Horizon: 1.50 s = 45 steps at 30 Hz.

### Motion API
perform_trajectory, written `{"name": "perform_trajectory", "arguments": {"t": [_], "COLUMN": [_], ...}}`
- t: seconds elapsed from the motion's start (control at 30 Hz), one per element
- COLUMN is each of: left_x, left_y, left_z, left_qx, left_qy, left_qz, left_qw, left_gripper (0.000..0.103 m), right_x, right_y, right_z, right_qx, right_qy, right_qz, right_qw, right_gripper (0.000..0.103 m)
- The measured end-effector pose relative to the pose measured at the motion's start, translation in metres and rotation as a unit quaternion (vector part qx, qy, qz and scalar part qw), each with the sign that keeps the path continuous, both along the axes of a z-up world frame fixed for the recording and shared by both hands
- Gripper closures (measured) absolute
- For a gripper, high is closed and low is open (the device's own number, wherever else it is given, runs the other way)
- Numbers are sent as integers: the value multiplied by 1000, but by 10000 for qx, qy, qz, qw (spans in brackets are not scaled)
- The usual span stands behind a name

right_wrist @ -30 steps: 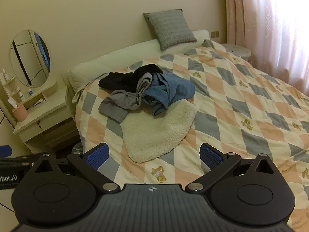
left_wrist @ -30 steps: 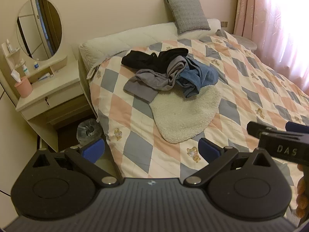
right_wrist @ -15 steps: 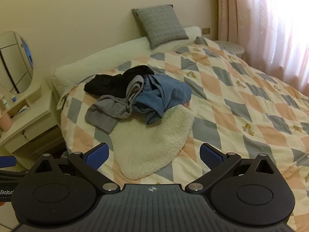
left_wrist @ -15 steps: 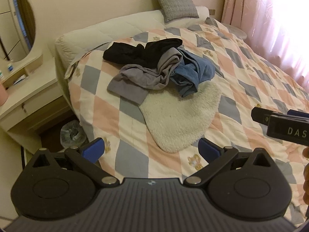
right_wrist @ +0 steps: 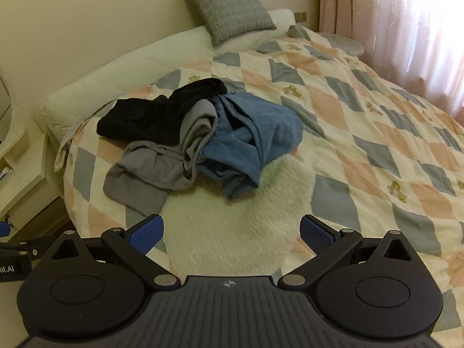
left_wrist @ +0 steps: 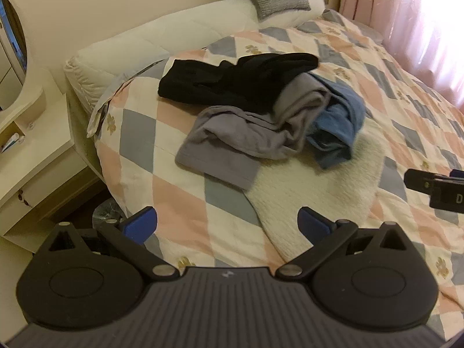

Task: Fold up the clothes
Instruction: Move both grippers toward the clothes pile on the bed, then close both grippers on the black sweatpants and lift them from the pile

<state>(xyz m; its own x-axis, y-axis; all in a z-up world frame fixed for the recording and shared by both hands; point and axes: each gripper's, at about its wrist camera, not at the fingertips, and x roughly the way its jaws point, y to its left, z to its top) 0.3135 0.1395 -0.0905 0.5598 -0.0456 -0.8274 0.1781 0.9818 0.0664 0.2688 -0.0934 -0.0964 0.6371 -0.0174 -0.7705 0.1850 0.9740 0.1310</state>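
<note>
Checkered quilt point(right_wrist: 362, 133) in pink, grey and cream is spread over the bed, with a grey cushion point(right_wrist: 229, 5) propped at the wall, pink curtains point(right_wrist: 406, 20) on the right and a cream dresser point(left_wrist: 32, 156) on the left. Black garment point(right_wrist: 162, 113), grey garment point(right_wrist: 162, 162) and blue garment point(right_wrist: 252, 136) are heaped partly on a fluffy cream rug point(right_wrist: 232, 229), just ahead of the left hand-held gripper point(left_wrist: 227, 223) and right hand-held gripper point(right_wrist: 232, 232), both spread wide and empty. Compared with a second ago, the pile is seen much closer.
</note>
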Motion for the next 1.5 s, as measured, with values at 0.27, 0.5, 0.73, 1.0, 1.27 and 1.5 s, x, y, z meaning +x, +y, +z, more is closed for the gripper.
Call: {"name": "perform_trajectory", "arguments": {"t": [0.27,0.5,0.73,1.0,1.27,1.5], "left_x": [76,143,169,152,181,271], "left_y": [28,50,56,63,110,152], "left_z": [-20,-47,-45,-34,-47,-89], "left_qx": [-145,-204,-243,-316,-801,-1209], "left_qy": [236,700,593,508,657,991], "left_qz": [-147,-130,-13,297,671,658], "left_qw": [9995,9973,9979,9978,9924,9855], "left_gripper": [1,1,1,1,7,28], "right_x": [61,114,145,148,167,234], "right_y": [23,47,61,69,103,147], "right_z": [-13,-27,-28,-32,-54,-78], "right_qx": [-51,-250,-598,-724,-628,-728], "right_qy": [-126,-82,-90,-78,-4,25], "right_qz": [-118,-130,174,890,1531,1909], "right_qw": [9998,9996,9980,9934,9862,9789], "right_gripper": [0,0,1,5,26,51]}}
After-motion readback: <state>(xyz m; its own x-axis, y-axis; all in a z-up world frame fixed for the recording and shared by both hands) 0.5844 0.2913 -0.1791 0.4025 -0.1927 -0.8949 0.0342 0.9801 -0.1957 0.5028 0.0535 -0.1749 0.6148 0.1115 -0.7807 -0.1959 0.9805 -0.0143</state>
